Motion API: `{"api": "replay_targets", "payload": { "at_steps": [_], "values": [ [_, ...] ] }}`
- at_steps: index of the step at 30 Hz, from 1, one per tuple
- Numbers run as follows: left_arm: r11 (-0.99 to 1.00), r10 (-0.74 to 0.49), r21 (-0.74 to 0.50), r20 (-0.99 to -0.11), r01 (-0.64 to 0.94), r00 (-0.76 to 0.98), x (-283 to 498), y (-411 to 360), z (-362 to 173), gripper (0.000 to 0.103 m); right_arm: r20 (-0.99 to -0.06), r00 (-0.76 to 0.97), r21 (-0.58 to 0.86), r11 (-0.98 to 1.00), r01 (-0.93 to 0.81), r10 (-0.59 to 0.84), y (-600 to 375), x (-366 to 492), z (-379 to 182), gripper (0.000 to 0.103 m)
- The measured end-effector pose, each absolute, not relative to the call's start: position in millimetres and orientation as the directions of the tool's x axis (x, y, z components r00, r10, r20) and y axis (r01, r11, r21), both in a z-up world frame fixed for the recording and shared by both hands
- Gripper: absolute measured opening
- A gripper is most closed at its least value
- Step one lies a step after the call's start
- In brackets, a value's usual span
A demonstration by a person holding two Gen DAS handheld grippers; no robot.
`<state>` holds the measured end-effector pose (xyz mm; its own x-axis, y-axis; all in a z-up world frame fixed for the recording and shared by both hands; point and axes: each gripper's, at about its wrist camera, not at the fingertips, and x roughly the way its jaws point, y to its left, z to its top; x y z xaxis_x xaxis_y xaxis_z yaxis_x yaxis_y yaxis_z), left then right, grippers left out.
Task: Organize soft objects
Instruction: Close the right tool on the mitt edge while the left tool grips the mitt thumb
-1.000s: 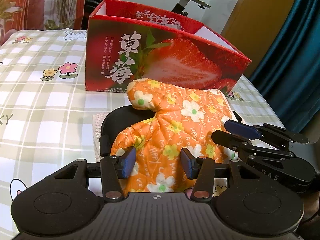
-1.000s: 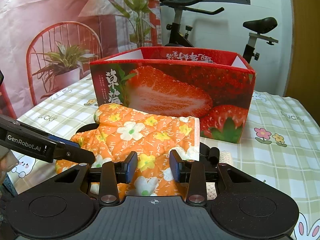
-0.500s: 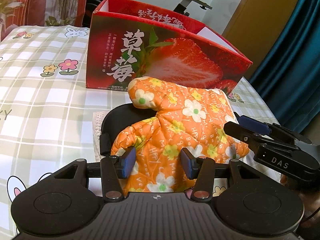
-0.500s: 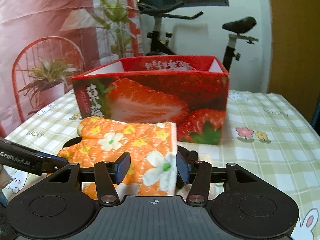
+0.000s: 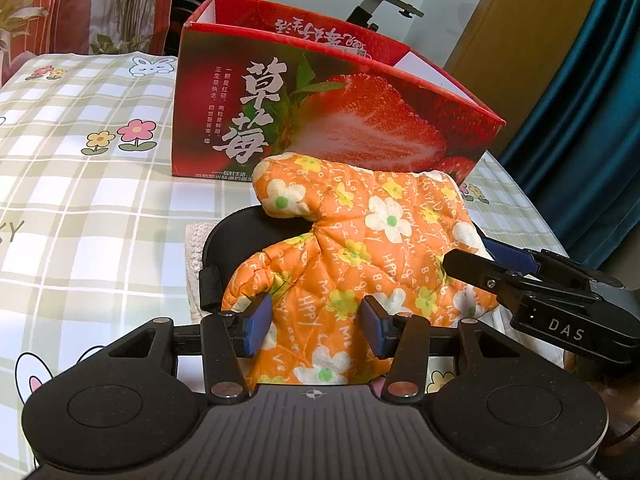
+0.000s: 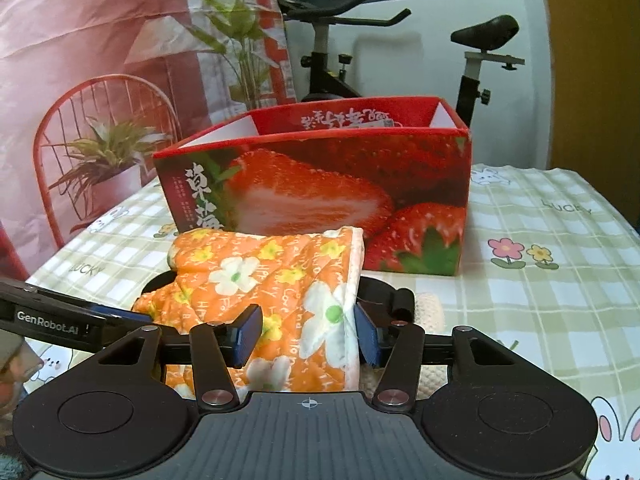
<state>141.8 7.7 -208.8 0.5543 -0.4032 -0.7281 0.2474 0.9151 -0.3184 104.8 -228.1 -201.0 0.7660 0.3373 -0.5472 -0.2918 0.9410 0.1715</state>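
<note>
Lived-in room of a home, doubling as workout space and storage.

Marked as domestic by a table under a checked cloth [image 5: 80, 208] printed with cartoon rabbits, flowers and the word "LUCKY"; by an exercise bike [image 6: 472, 60] parked against a plain white wall just behind the table; by teal curtains [image 5: 588, 132] hanging beside a wooden door [image 5: 500, 40]; by a fabric backdrop [image 6: 100, 100] printed with a red chair and potted plants. Reused as a bin on the table: an open strawberry fruit carton [image 6: 320, 196].
</note>
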Motion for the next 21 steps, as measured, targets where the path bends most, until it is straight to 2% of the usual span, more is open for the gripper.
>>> {"api": "replay_targets", "payload": {
  "at_steps": [5,13,17,21],
  "values": [
    [0.915,-0.403,-0.318,-0.728,0.248,0.554,141.8,8.0,-208.9,0.051,-0.525,0.766,0.146,0.926,-0.348,0.371,-221.2,100.0,-194.3,0.028],
    [0.915,-0.403,-0.318,-0.728,0.248,0.554,141.6,7.9,-208.9,0.051,-0.520,0.749,0.146,0.907,-0.395,0.410,-215.9,97.3,-191.1,0.020],
    [0.915,-0.404,-0.319,-0.727,0.248,0.554,141.6,7.9,-208.9,0.051,-0.524,0.751,0.144,0.910,-0.388,0.403,-215.6,97.3,-192.2,0.020],
    [0.915,-0.404,-0.319,-0.728,0.248,0.555,141.6,7.8,-208.8,0.051,-0.526,0.766,0.131,0.925,-0.357,0.370,-218.3,98.9,-194.6,0.031]
  ]
}}
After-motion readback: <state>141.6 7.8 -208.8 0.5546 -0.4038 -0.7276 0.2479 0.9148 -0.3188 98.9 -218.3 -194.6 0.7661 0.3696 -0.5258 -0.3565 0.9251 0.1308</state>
